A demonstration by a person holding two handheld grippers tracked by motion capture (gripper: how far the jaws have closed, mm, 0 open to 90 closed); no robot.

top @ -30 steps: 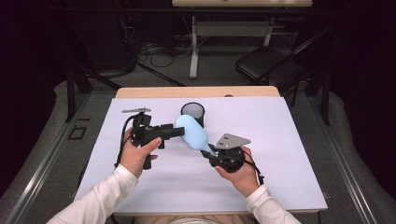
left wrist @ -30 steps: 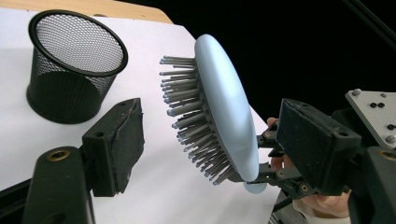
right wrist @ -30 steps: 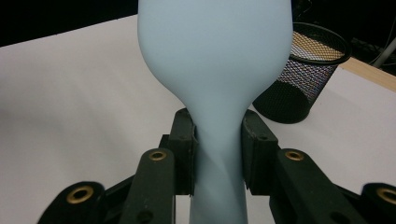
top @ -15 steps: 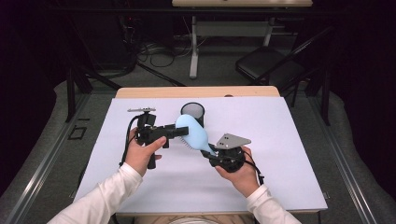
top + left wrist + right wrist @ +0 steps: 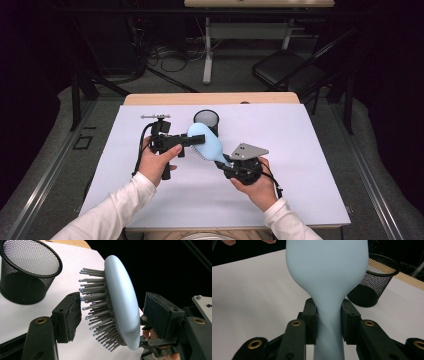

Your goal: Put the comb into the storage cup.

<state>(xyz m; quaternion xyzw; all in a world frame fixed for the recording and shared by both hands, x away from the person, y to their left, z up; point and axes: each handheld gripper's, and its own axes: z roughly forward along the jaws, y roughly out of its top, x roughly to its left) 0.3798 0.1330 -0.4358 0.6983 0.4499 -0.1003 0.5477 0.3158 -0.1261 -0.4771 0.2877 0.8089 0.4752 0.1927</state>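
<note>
A light blue hairbrush (image 5: 207, 142) hangs above the white table, bristles facing the person's left. My right gripper (image 5: 227, 164) is shut on its handle; in the right gripper view the pads press both sides of the narrow neck (image 5: 328, 320) of the hairbrush (image 5: 327, 270). My left gripper (image 5: 192, 141) reaches in from the left, its jaws straddling the brush head. They have just been closing. In the left gripper view one pad sits at the bristle tips, the other stands off the smooth back of the hairbrush (image 5: 122, 302), so my left gripper (image 5: 115, 315) is open.
A black mesh pen cup (image 5: 206, 120) stands upright just behind the brush, also in the left gripper view (image 5: 27, 272) and the right gripper view (image 5: 374, 282). The white table top (image 5: 310, 165) has free room to the right and front. Chair and desk legs stand beyond the far edge.
My left gripper has slid a little to the right onto the brush head and its jaws have narrowed around it. The right gripper and the brush have kept still.
</note>
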